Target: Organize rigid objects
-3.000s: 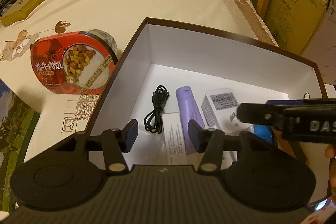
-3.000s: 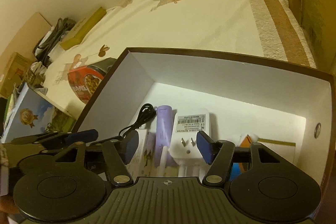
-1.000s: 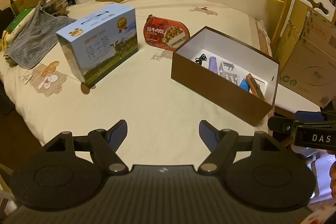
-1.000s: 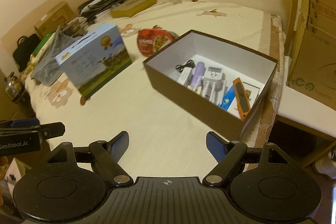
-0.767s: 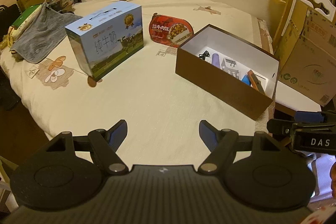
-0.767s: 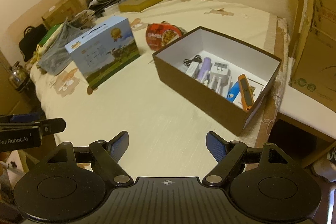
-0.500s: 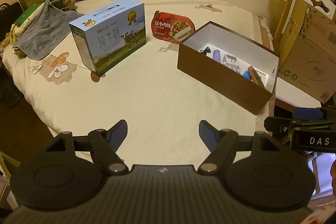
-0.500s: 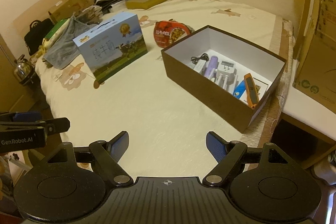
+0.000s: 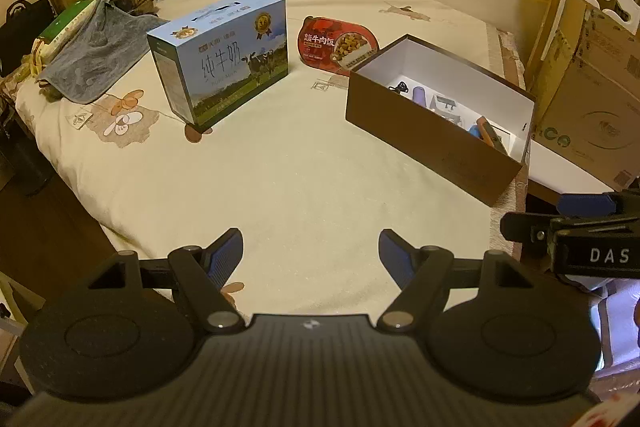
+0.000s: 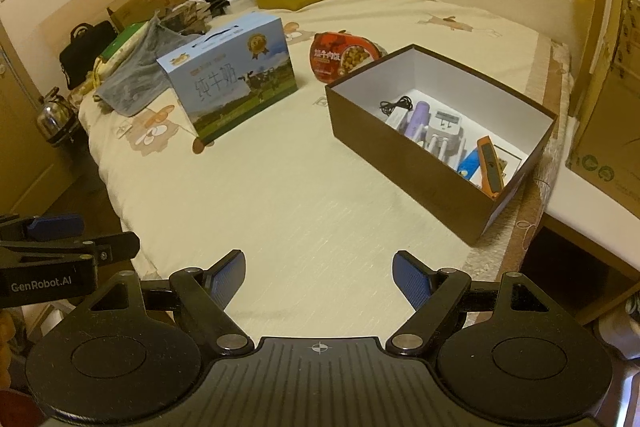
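Both grippers have backed away from the brown box (image 10: 408,155) since three seconds ago; the whole bed (image 10: 304,195) now shows. Left gripper (image 9: 311,251) and right gripper (image 10: 318,275): jaws apart, empty, over the near edge. Left to right: grey towel (image 9: 96,63), upright milk carton (image 9: 224,61), red food tub (image 9: 340,45), then the box by the right edge, long axis running diagonally toward the near right corner. Inside it: cable, purple tube (image 10: 418,115), white plug, orange tool (image 10: 490,165).

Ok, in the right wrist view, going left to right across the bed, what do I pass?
Grey towel → blue milk carton → red meal tub → brown box, holding in turn a black cable, a purple cylinder, a white plug adapter and an orange tool.
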Demonstrator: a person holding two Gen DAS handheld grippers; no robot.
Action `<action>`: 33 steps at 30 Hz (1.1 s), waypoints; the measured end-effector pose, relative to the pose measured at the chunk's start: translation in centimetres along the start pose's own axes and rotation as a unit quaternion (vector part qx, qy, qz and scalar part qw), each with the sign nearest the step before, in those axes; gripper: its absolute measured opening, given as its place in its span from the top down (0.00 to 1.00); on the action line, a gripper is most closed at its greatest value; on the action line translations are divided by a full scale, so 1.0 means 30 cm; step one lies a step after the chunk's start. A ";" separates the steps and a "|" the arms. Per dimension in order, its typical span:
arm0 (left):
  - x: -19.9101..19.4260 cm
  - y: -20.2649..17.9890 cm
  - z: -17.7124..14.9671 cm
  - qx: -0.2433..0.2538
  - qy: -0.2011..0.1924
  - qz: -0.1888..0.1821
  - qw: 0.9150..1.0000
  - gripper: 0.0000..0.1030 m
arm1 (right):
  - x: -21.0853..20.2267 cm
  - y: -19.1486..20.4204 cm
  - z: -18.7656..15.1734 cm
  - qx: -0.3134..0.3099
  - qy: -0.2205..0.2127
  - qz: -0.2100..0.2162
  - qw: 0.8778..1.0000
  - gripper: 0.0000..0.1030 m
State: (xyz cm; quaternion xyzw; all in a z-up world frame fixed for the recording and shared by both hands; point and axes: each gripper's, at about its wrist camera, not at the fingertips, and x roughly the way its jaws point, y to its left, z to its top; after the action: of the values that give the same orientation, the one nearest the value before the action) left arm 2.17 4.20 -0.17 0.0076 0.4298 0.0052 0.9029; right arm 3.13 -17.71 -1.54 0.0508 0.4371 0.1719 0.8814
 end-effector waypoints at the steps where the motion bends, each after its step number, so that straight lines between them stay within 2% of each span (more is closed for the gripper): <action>1: -0.002 -0.002 -0.004 0.000 0.000 -0.001 1.000 0.30 | 0.000 0.000 -0.001 -0.001 0.001 0.000 1.000 0.24; 33: 0.004 -0.010 -0.031 -0.001 0.005 -0.002 1.000 0.30 | 0.029 -0.004 -0.033 0.004 0.019 -0.001 1.000 0.24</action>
State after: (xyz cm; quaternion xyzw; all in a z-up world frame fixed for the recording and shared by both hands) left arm 1.53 3.92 -0.85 0.0064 0.4339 0.0040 0.9009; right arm 2.87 -17.58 -2.85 0.0506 0.4543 0.1708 0.8728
